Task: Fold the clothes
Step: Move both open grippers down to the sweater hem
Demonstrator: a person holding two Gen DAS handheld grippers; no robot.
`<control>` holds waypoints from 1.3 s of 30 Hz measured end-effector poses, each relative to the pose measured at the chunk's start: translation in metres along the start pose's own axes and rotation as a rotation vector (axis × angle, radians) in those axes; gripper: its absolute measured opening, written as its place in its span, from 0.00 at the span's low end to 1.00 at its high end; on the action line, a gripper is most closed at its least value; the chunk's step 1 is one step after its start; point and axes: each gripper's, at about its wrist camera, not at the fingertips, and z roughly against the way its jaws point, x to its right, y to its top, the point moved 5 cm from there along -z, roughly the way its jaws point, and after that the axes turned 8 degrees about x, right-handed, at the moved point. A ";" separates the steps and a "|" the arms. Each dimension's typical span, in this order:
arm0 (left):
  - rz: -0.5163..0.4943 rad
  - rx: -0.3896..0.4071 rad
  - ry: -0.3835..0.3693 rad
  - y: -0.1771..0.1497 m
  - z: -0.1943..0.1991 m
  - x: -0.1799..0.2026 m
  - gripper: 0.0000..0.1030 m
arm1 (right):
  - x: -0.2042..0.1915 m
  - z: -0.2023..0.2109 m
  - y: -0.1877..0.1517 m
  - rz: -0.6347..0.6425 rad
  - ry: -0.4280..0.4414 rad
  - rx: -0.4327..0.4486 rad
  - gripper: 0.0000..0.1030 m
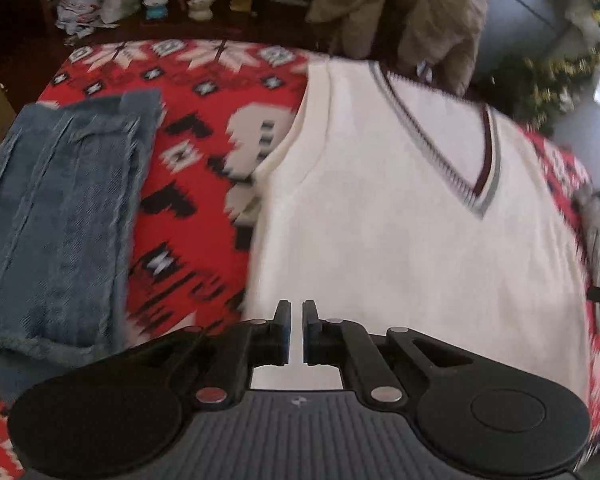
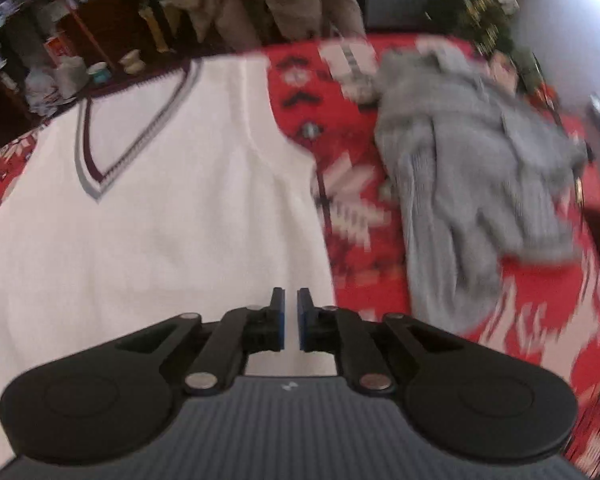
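Note:
A white knit vest [image 1: 400, 220] with a maroon and grey V-neck lies flat on the red patterned blanket [image 1: 196, 184], neck toward the far side. My left gripper [image 1: 297, 312] is at the vest's near left part, its jaws drawn to a narrow slit with white fabric showing between them. In the right wrist view the same vest [image 2: 152, 216] fills the left half. My right gripper [image 2: 291, 300] sits at its near right edge, jaws likewise almost together on white cloth. Both views are motion-blurred.
Folded blue jeans [image 1: 60, 220] lie left of the vest. A crumpled grey sweater [image 2: 480, 172] lies to its right on the blanket [image 2: 360, 208]. A person in beige clothing [image 1: 400, 8] stands at the far side. Dark shelves with jars [image 2: 80, 64] and a decorated tree [image 1: 560, 88] stand behind.

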 end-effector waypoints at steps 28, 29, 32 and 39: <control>-0.060 -0.104 -0.017 -0.101 0.059 -0.026 0.05 | 0.010 0.080 -0.131 -0.036 -0.039 -0.176 0.01; -0.069 -0.095 -0.024 -0.098 0.061 -0.022 0.05 | 0.010 0.083 -0.133 -0.043 -0.043 -0.181 0.01; -0.057 -0.059 -0.050 -0.088 0.058 -0.015 0.05 | 0.006 0.087 -0.117 -0.049 -0.035 -0.143 0.02; -0.039 0.066 -0.105 -0.059 0.032 0.004 0.05 | -0.010 0.055 -0.061 0.028 0.029 -0.039 0.02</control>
